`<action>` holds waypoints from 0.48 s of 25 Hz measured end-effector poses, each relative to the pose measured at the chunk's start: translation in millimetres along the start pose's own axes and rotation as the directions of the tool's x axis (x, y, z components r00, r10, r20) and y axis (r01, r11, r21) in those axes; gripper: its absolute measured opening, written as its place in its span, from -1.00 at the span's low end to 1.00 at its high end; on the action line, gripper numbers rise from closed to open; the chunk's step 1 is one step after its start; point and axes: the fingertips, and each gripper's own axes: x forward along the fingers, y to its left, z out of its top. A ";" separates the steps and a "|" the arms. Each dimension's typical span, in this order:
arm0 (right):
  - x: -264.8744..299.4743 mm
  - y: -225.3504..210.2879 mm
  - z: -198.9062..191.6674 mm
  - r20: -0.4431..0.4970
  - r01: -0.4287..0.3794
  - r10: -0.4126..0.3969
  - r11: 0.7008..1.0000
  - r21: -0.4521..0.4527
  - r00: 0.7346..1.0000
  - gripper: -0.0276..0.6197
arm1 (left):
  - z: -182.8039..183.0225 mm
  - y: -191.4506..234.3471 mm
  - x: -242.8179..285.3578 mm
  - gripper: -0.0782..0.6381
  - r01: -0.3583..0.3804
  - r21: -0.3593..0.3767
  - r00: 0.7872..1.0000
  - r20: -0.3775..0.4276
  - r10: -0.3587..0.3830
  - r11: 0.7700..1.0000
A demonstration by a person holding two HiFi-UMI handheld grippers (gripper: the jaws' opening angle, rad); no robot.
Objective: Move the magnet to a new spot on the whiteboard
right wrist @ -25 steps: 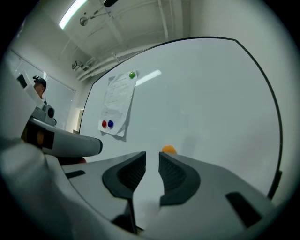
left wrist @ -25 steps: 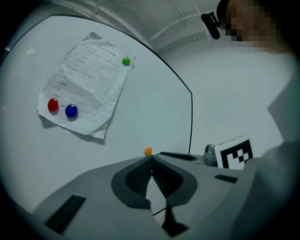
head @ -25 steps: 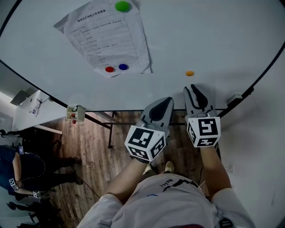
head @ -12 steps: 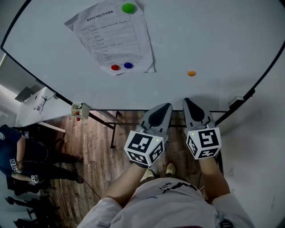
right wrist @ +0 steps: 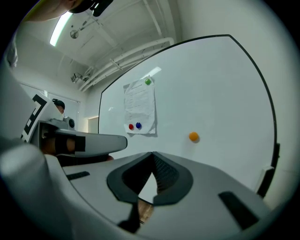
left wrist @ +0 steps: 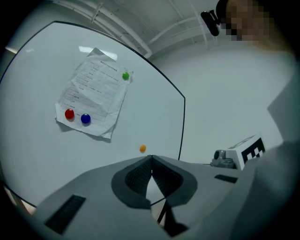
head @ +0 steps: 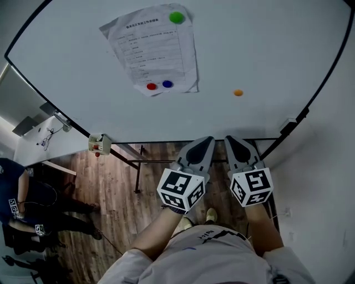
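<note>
Whiteboard [head: 266, 50] with the orange magnet [head: 238, 92] on bare board, to the right of a paper sheet [head: 152, 50] that carries a green magnet [head: 176, 17] at its top and a red magnet [head: 151, 86] and blue magnet [head: 167, 84] near its lower edge. The left tongs [head: 208, 138] and right tongs [head: 228, 137] lie side by side at the board's lower edge in the head view, well apart from the orange magnet. The left tongs are closed tip to tip and empty; the right tongs have just been closing and meet on nothing.

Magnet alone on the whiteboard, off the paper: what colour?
The magnet is orange, clearest in the right gripper view.
</note>
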 end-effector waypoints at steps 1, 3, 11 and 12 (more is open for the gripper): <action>-1.4 4.1 -0.3 -0.001 0.000 0.000 1.000 0.008 1.000 -0.87 | 0.9 0.0 -3.8 -0.75 0.004 0.000 1.000 0.000 -0.004 1.000; -4.0 12.8 -0.2 0.001 -0.003 0.003 1.000 0.020 1.000 -0.87 | 1.9 0.0 -11.3 -0.75 0.011 0.001 1.000 -0.001 -0.011 1.000; -12.6 36.2 6.7 0.017 -0.011 0.010 1.000 0.010 1.000 -0.87 | 7.3 -0.4 -32.3 -0.75 0.020 -0.002 1.000 0.010 -0.020 1.000; -13.1 38.5 7.0 0.018 -0.012 0.012 1.000 0.008 1.000 -0.87 | 7.4 -0.2 -34.3 -0.75 0.019 -0.003 1.000 0.011 -0.019 1.000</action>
